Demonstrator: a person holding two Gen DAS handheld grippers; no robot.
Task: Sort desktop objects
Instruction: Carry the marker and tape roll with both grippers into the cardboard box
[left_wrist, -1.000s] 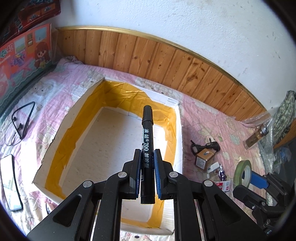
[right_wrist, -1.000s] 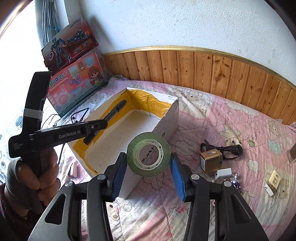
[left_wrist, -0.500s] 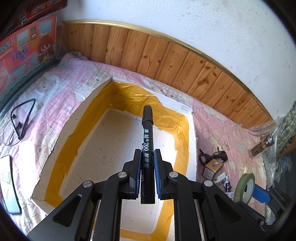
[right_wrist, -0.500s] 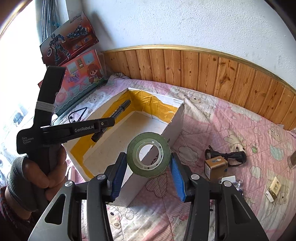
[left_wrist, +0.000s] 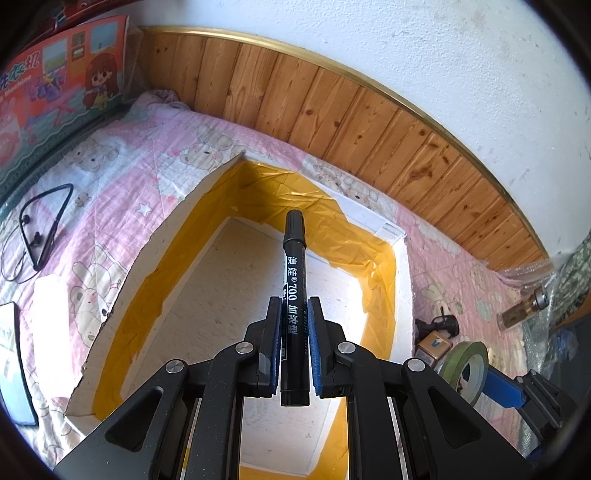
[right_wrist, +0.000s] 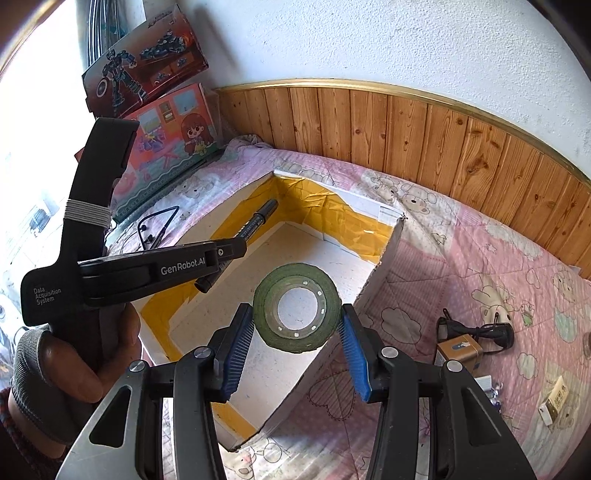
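Observation:
A black marker (left_wrist: 294, 266) with white lettering sticks forward out of my left gripper (left_wrist: 293, 314), which is shut on it. The marker hangs over the open white foam box (left_wrist: 400, 280), whose inner walls are lined with yellow tape. My right gripper (right_wrist: 296, 314) is shut on a green tape roll (right_wrist: 295, 275), its blue pads pressing the roll's sides above the box's right wall (right_wrist: 373, 284). The right wrist view also shows the left gripper (right_wrist: 236, 251) with the marker (right_wrist: 258, 221) over the box's left half. The tape roll (left_wrist: 452, 360) appears at the lower right of the left wrist view.
The box lies on a pink bear-print quilt. Black earphones (left_wrist: 40, 229) and a phone (left_wrist: 13, 365) lie left of it. To its right are a small brown box (right_wrist: 458, 350), a black clip (right_wrist: 476, 328), a small cream pack (right_wrist: 554, 398) and a bottle (left_wrist: 524, 308). Toy boxes (right_wrist: 170, 140) lean at the back left.
Both grippers have moved in over the box. The right gripper carried the tape roll leftward from beside the wall to above it. The marker now hangs deeper over the opening.

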